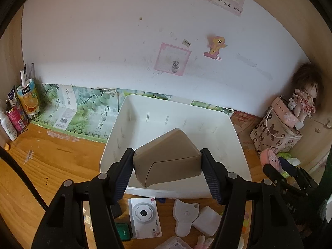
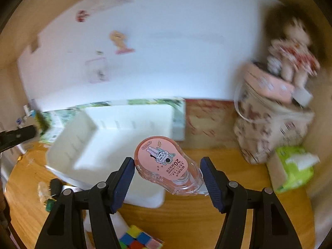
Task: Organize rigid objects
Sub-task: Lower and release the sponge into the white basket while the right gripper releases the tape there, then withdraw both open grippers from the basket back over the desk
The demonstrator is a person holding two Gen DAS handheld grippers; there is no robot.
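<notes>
Our left claw (image 1: 167, 173) clamps the tan faceted box (image 1: 168, 158) directly over the white bin (image 1: 235, 133), so a straight drop lands it inside. Our right claw (image 2: 167, 181) pinches the pink correction tape (image 2: 166, 164), long axis slanting across the pads, above the bin's near right corner; bin lies left-forward. Camera (image 1: 144, 217) and cube (image 2: 138, 239) wait on the table (image 2: 207, 217), nothing blocking.

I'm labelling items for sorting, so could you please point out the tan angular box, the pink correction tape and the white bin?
tan angular box (image 1: 168, 155), left wrist view, on its sloped top face
pink correction tape (image 2: 164, 161), right wrist view, on its pink label
white bin (image 1: 145, 112), left wrist view, on its far inner wall
</notes>
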